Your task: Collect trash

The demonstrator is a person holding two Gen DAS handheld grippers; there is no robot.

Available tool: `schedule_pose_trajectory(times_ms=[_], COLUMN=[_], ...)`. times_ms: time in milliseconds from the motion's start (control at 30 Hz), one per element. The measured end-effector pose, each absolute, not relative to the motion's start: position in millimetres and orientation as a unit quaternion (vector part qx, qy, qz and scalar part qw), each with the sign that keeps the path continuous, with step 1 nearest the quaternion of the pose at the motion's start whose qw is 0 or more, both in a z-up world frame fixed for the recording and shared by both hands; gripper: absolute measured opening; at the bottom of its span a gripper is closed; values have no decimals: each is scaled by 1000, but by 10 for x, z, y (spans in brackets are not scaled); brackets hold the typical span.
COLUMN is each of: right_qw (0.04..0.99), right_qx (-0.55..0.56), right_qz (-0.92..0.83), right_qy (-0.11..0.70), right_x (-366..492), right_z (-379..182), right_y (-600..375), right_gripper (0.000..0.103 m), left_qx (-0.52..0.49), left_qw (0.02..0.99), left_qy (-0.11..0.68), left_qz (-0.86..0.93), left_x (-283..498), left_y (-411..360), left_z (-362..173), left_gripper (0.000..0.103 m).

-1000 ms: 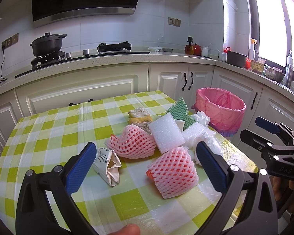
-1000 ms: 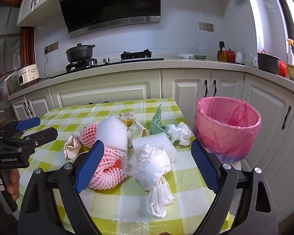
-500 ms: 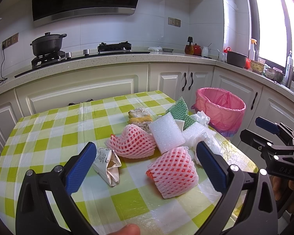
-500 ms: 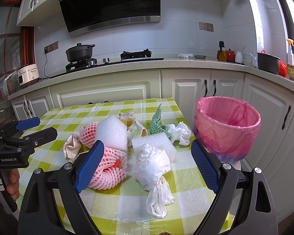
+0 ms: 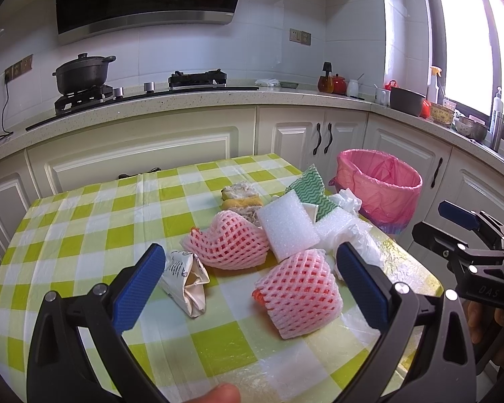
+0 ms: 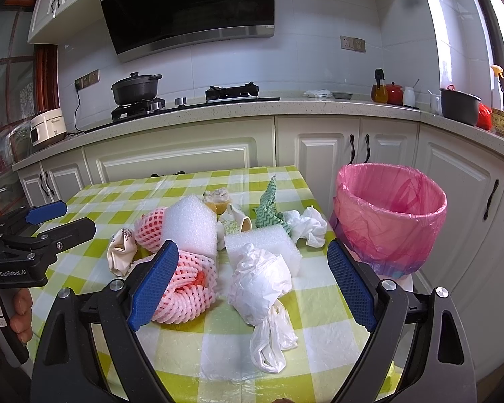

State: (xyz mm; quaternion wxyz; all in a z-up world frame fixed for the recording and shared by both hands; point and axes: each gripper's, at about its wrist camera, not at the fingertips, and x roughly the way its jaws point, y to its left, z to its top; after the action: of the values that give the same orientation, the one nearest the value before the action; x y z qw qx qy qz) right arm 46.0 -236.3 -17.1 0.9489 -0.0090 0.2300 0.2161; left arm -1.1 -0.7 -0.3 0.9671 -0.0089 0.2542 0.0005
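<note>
left hand-held gripper (image 5: 252,278) released | pink foam net (image 5: 297,294) between fingers (untouched)

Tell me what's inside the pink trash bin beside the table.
The bin shows only its pink liner bag; no trash is visible against the inner walls. Its bottom is hidden by the near rim, so something small could lie there.

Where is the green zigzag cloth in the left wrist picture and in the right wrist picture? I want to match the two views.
Left wrist view: the green zigzag cloth is right of centre, at the far side of the trash pile, left of the pink-lined bin.
Right wrist view: the cloth stands near the centre, behind the white foam block.
Shared landmark: the pink-lined bin, right of the cloth in both views.
</note>
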Motion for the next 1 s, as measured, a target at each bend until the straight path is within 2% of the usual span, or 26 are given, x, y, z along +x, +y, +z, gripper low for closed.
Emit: schedule_pose_trajectory(times_ms=[500,667,733,933,967,1000], right_qw=[918,910,907,896,895,894], right_qx=[-18,-24,-28,-30,-33,-35], right_qz=[203,201,198,190,189,189], right_qy=[339,363,372,400,402,405], right_x=[914,1092,1160,1310,1317,1327], right_z=[-834,-942,-969,-1067,-1081,-1100], right_y=[-2225,-2091,-2047,-2010,-2005,-1993], right_gripper=[85,84,82,80,76,67], left_qx=[-55,-68,-75,-54,-53,-52], left_qw=[941,931,928,915,914,913], left_qy=[329,354,363,397,400,403], left_qz=[49,53,47,48,47,47], left_x=[180,402,517,806,835,858], left_y=[615,746,783,759,756,755], left_z=[-572,-681,-711,-850,-877,-890], left_gripper=[98,92,83,83,82,75])
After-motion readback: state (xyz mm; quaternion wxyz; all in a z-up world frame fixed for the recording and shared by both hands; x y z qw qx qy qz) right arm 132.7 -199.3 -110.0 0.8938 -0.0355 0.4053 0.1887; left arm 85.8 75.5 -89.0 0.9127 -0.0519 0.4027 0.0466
